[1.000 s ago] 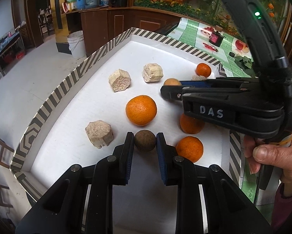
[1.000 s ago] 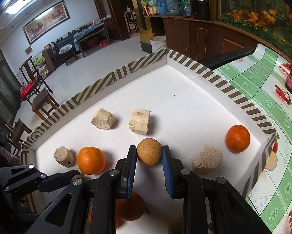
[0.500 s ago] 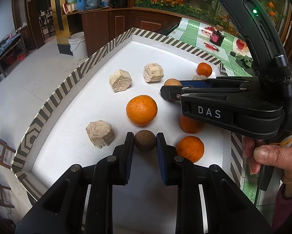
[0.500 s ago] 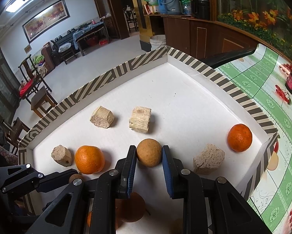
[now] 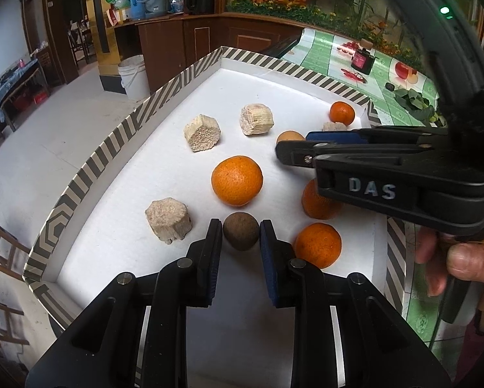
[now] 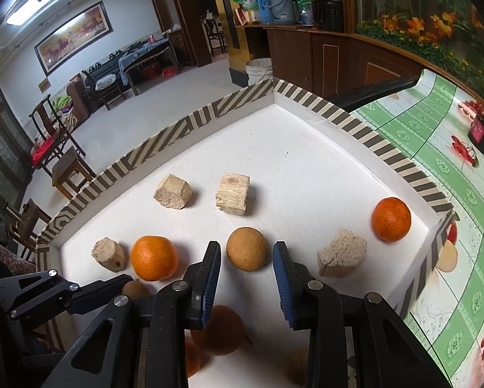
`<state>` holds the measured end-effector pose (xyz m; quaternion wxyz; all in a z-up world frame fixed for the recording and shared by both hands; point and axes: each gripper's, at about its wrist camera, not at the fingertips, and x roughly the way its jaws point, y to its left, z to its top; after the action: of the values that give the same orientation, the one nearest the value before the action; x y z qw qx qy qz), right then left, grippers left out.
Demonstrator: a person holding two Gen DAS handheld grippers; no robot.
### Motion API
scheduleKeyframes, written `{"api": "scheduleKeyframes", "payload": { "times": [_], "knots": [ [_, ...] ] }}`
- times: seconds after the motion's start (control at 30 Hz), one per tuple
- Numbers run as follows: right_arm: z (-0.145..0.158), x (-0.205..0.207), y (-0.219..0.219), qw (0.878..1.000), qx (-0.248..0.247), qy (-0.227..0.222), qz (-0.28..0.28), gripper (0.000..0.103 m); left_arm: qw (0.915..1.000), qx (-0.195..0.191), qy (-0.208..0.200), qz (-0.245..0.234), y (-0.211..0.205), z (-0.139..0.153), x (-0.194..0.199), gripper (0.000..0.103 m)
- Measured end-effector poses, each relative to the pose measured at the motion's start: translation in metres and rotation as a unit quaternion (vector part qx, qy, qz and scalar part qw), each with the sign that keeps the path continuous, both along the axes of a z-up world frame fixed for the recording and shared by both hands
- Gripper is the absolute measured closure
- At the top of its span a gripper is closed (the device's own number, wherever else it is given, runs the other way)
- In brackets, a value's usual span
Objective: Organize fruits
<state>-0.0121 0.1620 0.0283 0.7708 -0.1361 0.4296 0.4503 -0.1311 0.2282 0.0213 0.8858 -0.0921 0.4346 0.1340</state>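
A white tray (image 5: 112, 148) with a striped rim holds the fruit. My left gripper (image 5: 241, 242) is shut on a dark brown round fruit (image 5: 241, 231) that rests on the tray floor. Oranges lie around it: one ahead (image 5: 237, 181) and two to the right (image 5: 317, 244) (image 5: 319, 200). My right gripper (image 6: 246, 258) straddles a tan round fruit (image 6: 246, 249). Its jaws are opening, with a gap on each side of the fruit. In the right wrist view the left gripper (image 6: 128, 283) reaches in from the lower left.
Several beige fibrous chunks (image 6: 173, 191) (image 6: 232, 194) (image 6: 341, 253) (image 6: 109, 253) are scattered on the tray. Another orange (image 6: 391, 219) sits in the far right corner. A green patterned tablecloth (image 6: 452, 194) lies to the right, with a small dark red box (image 5: 361, 61) on it. A hand (image 5: 461, 258) holds the right gripper.
The right gripper's jaws have spread apart and let go of the tan fruit, which stays in place. The left gripper and its brown fruit have not moved.
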Motion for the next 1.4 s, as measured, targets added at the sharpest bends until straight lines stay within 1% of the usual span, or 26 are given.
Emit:
{"api": "scheduleKeyframes", "payload": {
  "times": [0.2, 0.27, 0.37, 0.47, 0.53, 0.63, 0.87, 1.0, 1.17, 1.4],
  "knots": [
    [0.013, -0.005, -0.015, 1.000, 0.017, -0.010, -0.010, 0.071, 1.0000, 0.005, -0.001, 0.003, -0.004, 0.000, -0.003, 0.079],
    [0.016, -0.009, -0.020, 1.000, 0.021, -0.015, -0.011, 0.071, 0.9999, 0.009, 0.001, 0.011, -0.005, 0.000, -0.004, 0.079],
    [0.020, -0.014, -0.026, 0.999, 0.025, -0.021, -0.013, 0.071, 0.9999, 0.007, 0.000, 0.013, -0.007, 0.000, -0.005, 0.079],
    [0.023, -0.022, -0.035, 0.999, 0.031, -0.030, -0.018, 0.071, 0.9995, 0.024, -0.003, 0.019, -0.011, 0.004, -0.009, 0.079],
    [0.025, -0.025, -0.042, 0.998, 0.036, -0.034, -0.024, 0.071, 0.9994, 0.029, -0.004, 0.019, -0.014, 0.005, -0.010, 0.079],
    [0.027, -0.030, -0.054, 0.998, 0.048, -0.034, -0.034, 0.071, 0.9993, 0.029, -0.011, 0.020, -0.017, 0.009, -0.012, 0.079],
    [0.026, -0.037, -0.076, 0.996, 0.071, -0.033, -0.050, 0.071, 0.9980, 0.031, -0.044, 0.033, -0.019, 0.026, -0.019, 0.079],
    [0.026, -0.043, -0.080, 0.995, 0.077, -0.033, -0.051, 0.071, 0.9962, 0.049, -0.056, 0.045, -0.022, 0.033, -0.024, 0.079],
    [0.026, -0.050, -0.086, 0.995, 0.082, -0.037, -0.052, 0.071, 0.9958, 0.046, -0.063, 0.048, -0.026, 0.037, -0.024, 0.079],
    [0.027, -0.058, -0.089, 0.994, 0.087, -0.043, -0.056, 0.071, 0.9939, 0.058, -0.069, 0.063, -0.028, 0.043, -0.026, 0.079]
  ]
}}
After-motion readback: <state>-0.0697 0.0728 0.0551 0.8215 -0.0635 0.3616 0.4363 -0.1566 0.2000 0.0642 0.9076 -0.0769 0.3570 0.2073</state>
